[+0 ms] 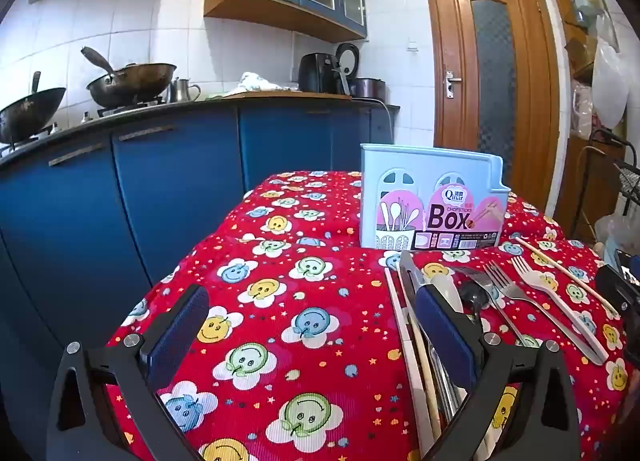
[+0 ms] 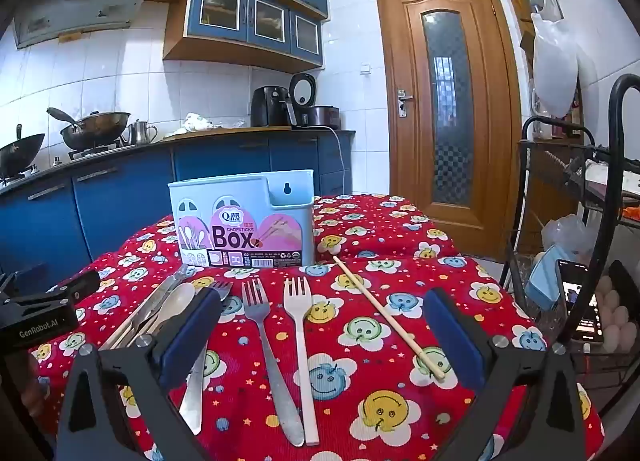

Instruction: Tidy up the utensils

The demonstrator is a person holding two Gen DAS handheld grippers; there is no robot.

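Observation:
A pale blue chopsticks box (image 1: 432,197) stands upright on the red flowered tablecloth (image 1: 280,301); it also shows in the right wrist view (image 2: 244,217). Utensils lie in front of it: a metal fork (image 2: 268,349), a white fork (image 2: 302,349), a single chopstick (image 2: 386,315), a white spoon (image 2: 172,305), and a bundle of chopsticks and a knife (image 1: 416,341). My left gripper (image 1: 312,333) is open and empty above the cloth, left of the utensils. My right gripper (image 2: 322,333) is open and empty, with both forks between its fingers' line.
A blue kitchen counter (image 1: 160,165) with woks stands beyond the table's left edge. A wooden door (image 2: 444,101) is at the back. A black wire rack (image 2: 580,261) with eggs and a phone stands right of the table.

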